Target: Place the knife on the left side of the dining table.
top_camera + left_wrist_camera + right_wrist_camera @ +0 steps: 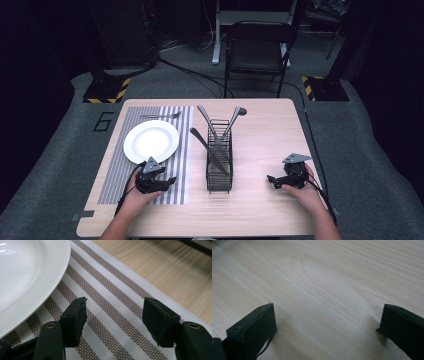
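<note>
A white plate lies on a striped placemat at the table's left. A fork rests on the mat behind the plate. A black wire caddy in the middle holds a knife and two more utensils. My left gripper sits low on the mat, just in front of the plate, open with nothing between its jaws. In the left gripper view the plate's rim is at upper left. My right gripper rests open on bare wood right of the caddy.
The wooden table has bare surface right of the caddy. A black chair stands on the floor beyond the far edge. Black stand bases with yellow hazard stripes flank the far corners.
</note>
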Demonstrator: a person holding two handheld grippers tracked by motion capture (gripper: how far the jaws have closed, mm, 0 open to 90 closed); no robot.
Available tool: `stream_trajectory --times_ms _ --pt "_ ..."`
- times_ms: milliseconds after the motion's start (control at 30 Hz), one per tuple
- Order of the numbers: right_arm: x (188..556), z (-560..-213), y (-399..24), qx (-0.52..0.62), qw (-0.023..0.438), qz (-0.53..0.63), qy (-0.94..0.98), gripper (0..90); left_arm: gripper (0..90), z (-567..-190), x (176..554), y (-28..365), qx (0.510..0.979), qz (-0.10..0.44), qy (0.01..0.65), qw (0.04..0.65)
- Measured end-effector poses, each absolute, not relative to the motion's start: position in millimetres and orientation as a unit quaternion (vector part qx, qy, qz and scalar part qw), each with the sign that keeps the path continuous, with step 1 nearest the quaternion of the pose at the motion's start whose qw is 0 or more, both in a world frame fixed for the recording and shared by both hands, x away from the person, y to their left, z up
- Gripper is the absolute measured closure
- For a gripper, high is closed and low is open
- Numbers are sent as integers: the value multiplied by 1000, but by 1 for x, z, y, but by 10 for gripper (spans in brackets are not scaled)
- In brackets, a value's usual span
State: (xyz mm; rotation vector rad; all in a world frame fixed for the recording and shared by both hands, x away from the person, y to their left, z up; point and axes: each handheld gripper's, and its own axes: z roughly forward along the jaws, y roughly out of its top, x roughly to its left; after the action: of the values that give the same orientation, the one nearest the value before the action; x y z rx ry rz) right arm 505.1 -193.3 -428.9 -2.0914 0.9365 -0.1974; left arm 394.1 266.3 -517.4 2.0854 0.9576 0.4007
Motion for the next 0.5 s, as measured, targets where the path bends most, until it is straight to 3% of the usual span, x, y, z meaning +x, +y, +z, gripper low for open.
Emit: stream_trajectory --times_ms 500 --pt "505 -429 -193 -830 408 -78 372 0 424 -486 383 265 803 142 398 421"
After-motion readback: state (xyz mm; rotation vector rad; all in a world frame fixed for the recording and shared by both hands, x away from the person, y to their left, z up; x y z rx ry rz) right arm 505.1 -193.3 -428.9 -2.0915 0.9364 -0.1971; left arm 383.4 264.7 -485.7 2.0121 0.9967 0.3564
